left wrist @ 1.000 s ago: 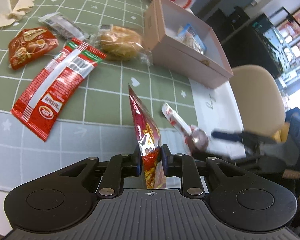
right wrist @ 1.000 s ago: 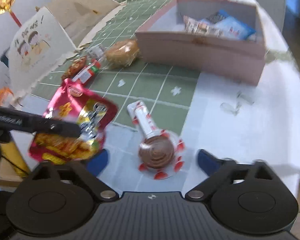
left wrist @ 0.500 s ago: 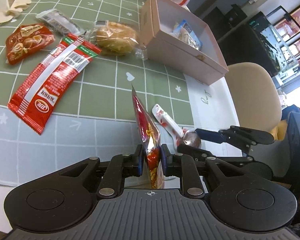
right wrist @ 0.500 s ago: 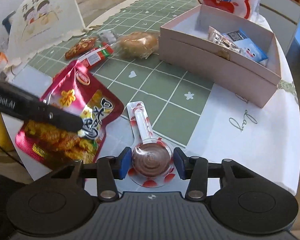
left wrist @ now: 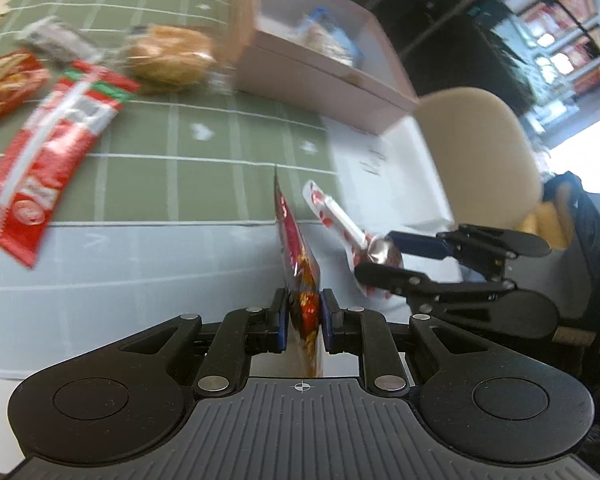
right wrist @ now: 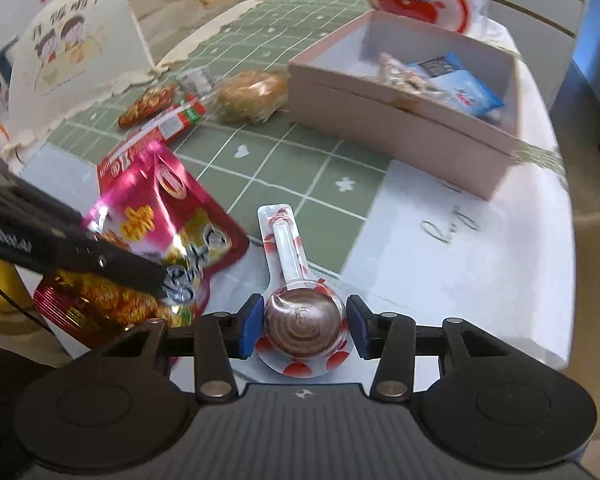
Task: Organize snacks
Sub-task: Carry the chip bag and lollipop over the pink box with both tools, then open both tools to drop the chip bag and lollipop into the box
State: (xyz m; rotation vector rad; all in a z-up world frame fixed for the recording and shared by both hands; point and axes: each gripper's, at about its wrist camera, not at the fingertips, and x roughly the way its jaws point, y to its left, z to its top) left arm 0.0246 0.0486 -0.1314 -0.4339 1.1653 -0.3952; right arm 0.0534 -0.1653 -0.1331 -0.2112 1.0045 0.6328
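Left wrist view: we find the left gripper [left wrist: 304, 320] level and low over the bench [left wrist: 140, 264], its jaws closed tight on the lower part of a red foil snack pouch [left wrist: 296, 248], which stands edge-on and upright, so its print is unreadable here. To its right, the right gripper [left wrist: 384, 258] reaches in from the side, its jaws flanking the round head of a chocolate lollipop [left wrist: 382, 250] in a clear, red-spotted wrapper. Motion blur smears the far bench: a long red packet [left wrist: 48, 156], a wrapped bun [left wrist: 172, 56] and the pink box [left wrist: 320, 68] show only in outline. The box contents are indistinct.

Right wrist view: we see the right gripper [right wrist: 304, 326] pointing toward the pink box [right wrist: 400, 120], jaws partly open, blue pads just beside the lollipop [right wrist: 302, 326] head; firm contact cannot be confirmed. The lollipop lies on the bench [right wrist: 480, 260], stick pointing away. At left, the left gripper [right wrist: 162, 280] holds the snack pouch [right wrist: 160, 240] broadside, lifted clear, magenta-red with yellow print; its lower part is cut off behind the right gripper body. The box holds a blue packet [right wrist: 466, 92] and another wrapped snack, blurred.
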